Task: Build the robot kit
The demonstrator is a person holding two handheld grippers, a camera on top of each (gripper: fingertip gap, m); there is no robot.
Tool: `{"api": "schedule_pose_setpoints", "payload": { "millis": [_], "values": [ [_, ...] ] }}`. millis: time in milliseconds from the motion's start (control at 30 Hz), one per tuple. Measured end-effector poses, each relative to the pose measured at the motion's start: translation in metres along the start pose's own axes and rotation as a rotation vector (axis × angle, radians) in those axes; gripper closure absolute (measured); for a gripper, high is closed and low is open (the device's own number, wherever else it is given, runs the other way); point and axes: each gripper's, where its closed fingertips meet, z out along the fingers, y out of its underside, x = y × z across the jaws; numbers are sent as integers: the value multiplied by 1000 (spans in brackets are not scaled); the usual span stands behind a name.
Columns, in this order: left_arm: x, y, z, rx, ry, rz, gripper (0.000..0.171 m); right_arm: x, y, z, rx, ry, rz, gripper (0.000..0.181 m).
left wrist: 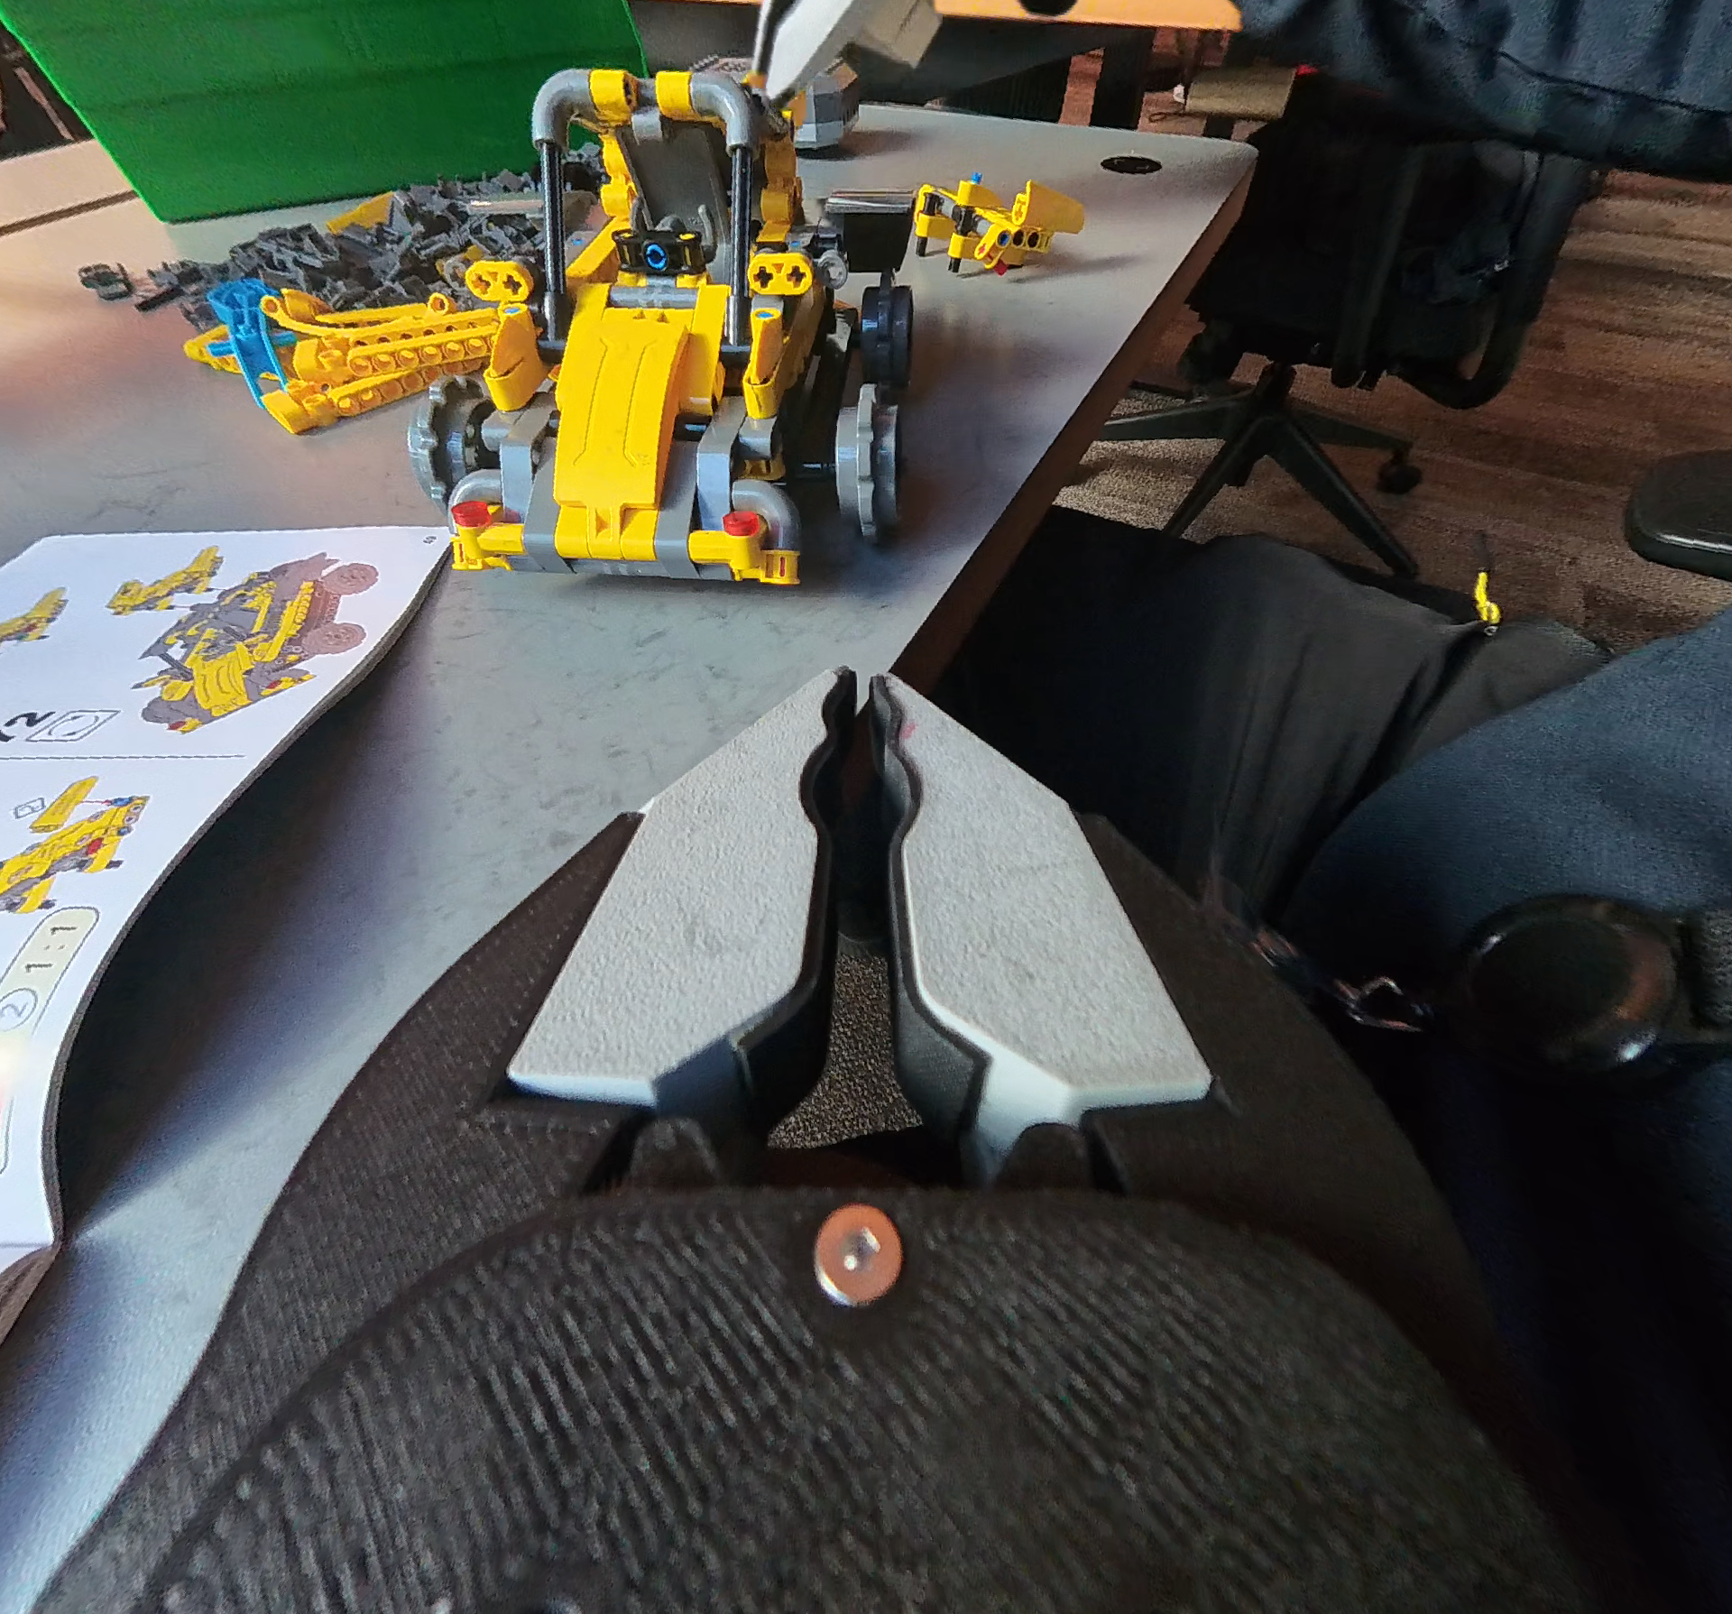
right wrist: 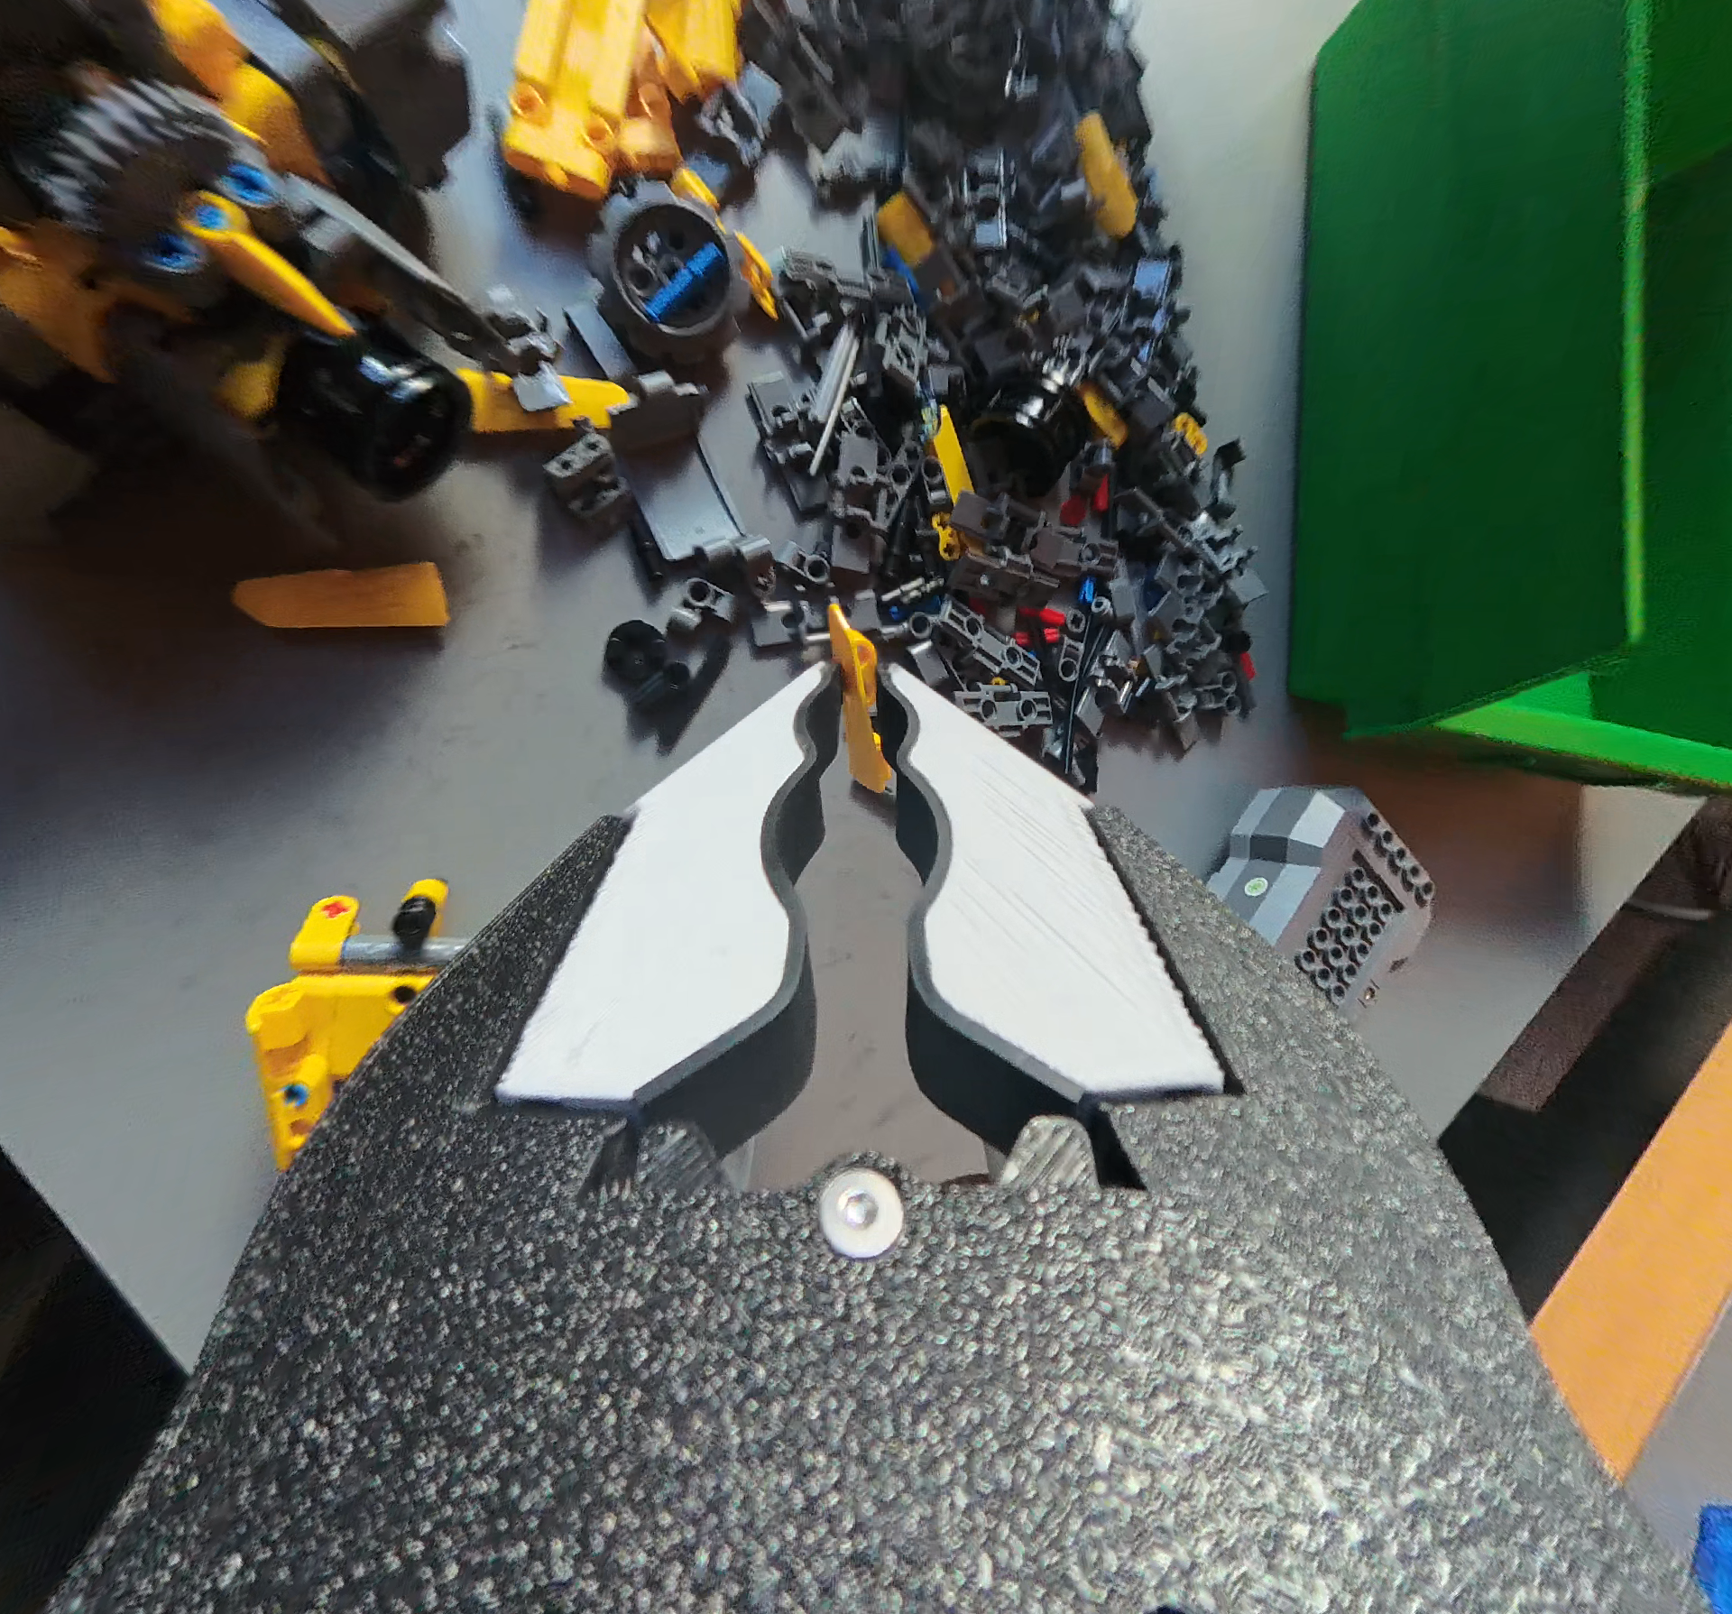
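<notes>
While pinched between right gripper (right wrist: 855,679) jaws, yellow piece (right wrist: 860,707), above loose parts (right wrist: 1012,444)

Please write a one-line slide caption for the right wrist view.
Right gripper shut on a small yellow piece, above a pile of dark loose parts on the grey table.

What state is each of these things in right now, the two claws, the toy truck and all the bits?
Left gripper: shut, empty, by the table edge.
Right gripper: shut on a small yellow piece.
Truck: partly built, upright.
Loose parts: heaped on the table.
Booklet: open, flat.
Green box: standing beside the heap.
</notes>
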Motion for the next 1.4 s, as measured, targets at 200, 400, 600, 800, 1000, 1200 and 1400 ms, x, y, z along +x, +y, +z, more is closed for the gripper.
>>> {"api": "schedule_pose_setpoints", "payload": {
  "millis": [200,400,600,800,1000,1200,1400],
  "values": [
    [15,-10,5,22,59,0,171,-47,-44,-59,442,-56,-82,174],
    [37,-79,17,130,199,24,164,-113,-105,-129,834,-211,-117,174],
    [45,-164,49,219,362,-16,148,-144,-134,-175,1194,-411,-54,174],
    [53,-190,81,246,449,-14,139,-150,-130,-188,1380,-517,6,174],
    [54,-199,83,354,257,271,161,-155,-132,-165,1340,-543,81,175],
    [27,-196,96,307,12,375,167,-131,-130,-143,1226,-497,243,176],
    [-11,-177,121,191,-128,166,167,-97,-116,-109,981,-296,489,162]
  ]
}}
